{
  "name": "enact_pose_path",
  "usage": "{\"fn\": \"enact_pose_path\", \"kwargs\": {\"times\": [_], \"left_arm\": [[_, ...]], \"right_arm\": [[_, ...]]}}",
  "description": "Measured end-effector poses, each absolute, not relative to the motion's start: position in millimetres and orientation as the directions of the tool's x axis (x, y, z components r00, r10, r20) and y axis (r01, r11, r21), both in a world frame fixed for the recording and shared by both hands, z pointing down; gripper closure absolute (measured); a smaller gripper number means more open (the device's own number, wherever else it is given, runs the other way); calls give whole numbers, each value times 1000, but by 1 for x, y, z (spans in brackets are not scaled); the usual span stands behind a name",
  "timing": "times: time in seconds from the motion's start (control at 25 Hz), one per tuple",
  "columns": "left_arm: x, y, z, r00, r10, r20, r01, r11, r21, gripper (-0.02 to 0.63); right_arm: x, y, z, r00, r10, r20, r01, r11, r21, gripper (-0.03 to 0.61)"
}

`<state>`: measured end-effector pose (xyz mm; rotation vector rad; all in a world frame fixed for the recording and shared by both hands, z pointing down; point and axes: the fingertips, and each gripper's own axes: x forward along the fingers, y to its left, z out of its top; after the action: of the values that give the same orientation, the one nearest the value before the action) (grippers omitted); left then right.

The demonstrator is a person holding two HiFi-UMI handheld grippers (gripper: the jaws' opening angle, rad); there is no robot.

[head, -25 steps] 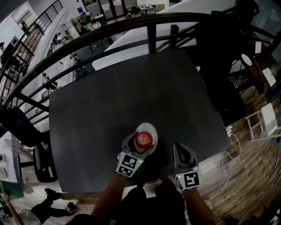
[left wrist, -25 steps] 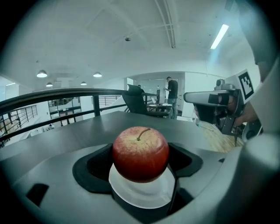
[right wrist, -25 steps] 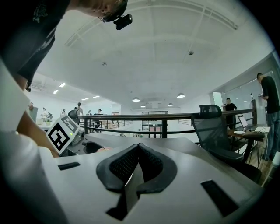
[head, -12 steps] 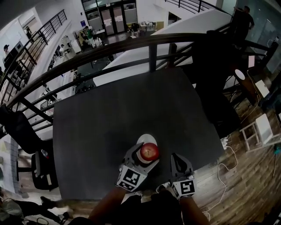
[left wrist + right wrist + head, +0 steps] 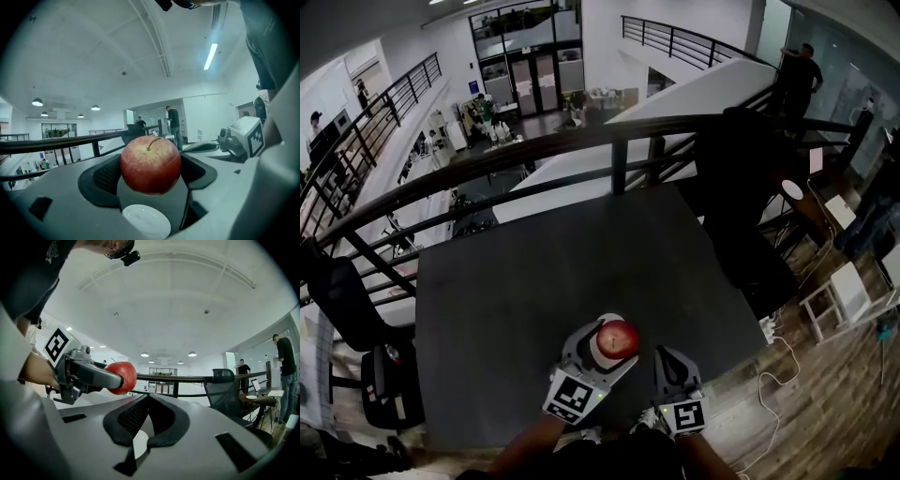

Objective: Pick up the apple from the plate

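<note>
Between the jaws of my left hand-held gripper [image 5: 606, 343] sits the apple [image 5: 150, 164], pinched on both flanks by the dark pads, stem up. It hangs clear of the plate [image 5: 146, 222], which shows white directly below the jaws with a gap under the fruit, so I judge the pick as good as done. I grip across the widest part because a round, smooth fruit could squirt out if held higher or lower. The cupped pads wrap its curve and stop it rolling. Just to the right of that gripper, my right hand-held gripper [image 5: 147, 398] hovers above the near edge of the desk [image 5: 534, 272], its jaws closed on each other with nothing between them. I hold it aside there because one gripper is enough for this load.
</note>
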<state>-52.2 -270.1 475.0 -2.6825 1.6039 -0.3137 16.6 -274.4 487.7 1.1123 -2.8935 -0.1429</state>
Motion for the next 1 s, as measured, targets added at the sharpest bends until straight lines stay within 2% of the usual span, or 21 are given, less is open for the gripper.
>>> {"fn": "enact_pose_path", "kwargs": {"times": [0.44, 0.72, 1.0], "left_arm": [[-75, -247, 455, 470, -877, 102, -872, -479, -101, 213], [-82, -232, 453, 472, -877, 92, -872, -480, -98, 212], [-81, -224, 455, 473, -876, 96, -871, -481, -95, 212]], "right_arm": [[2, -240, 449, -689, -715, -121, -725, 677, 127, 555], [-2, -225, 444, -657, -744, -122, -750, 628, 210, 555], [-1, -220, 441, -647, -753, -125, -760, 621, 193, 555]]}}
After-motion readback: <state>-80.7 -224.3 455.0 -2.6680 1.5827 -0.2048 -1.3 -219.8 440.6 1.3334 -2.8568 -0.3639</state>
